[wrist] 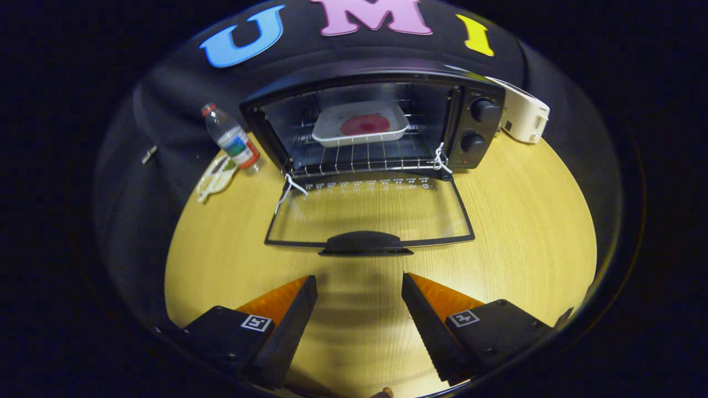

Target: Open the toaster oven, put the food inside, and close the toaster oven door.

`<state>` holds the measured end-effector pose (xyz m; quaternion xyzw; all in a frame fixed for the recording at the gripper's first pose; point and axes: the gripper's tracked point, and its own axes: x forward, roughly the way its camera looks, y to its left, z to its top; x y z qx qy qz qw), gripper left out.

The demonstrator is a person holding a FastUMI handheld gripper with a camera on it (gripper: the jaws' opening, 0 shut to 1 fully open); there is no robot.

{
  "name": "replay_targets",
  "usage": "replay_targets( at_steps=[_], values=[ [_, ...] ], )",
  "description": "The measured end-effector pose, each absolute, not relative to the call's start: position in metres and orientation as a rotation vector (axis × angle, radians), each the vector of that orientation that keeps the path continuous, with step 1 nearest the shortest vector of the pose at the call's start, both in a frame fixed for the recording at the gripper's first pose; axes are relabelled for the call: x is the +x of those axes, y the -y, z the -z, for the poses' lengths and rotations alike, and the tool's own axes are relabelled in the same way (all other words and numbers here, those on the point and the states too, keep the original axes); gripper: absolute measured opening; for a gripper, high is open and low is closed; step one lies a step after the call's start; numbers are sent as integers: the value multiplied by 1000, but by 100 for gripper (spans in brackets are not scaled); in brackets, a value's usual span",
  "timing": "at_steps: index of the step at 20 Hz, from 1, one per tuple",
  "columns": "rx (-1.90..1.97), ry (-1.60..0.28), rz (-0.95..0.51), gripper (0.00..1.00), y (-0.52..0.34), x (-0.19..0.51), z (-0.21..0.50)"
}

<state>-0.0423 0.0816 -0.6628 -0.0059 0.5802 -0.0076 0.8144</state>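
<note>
Toaster oven (pixel 475 127) at table's (pixel 525 221) far edge, door (pixel 369 213) down. Food tray (pixel 360 130) on rack inside. Gripper (pixel 359 304) released, empty, short of door handle (pixel 365 242).

Light fell from above and ahead onto the wooden table (pixel 525 221), leaving its middle bright and its near edge brighter still, with a pale glare patch low between the wide-apart fingers of the gripper (pixel 359 309). The toaster oven (pixel 376 127) interior stayed dim; its lowered glass door (pixel 368 213) carried soft reflections. Faint banded shadows lay ahead of the fingers. Fisheye bending curved the table's edges, and the far sides darkened and softened.
</note>
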Motion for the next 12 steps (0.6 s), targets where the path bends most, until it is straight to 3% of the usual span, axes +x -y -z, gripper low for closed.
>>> replay_targets(
  at_steps=[12],
  values=[
    [-87,-1258,136,99,-62,-17,716]
  ],
)
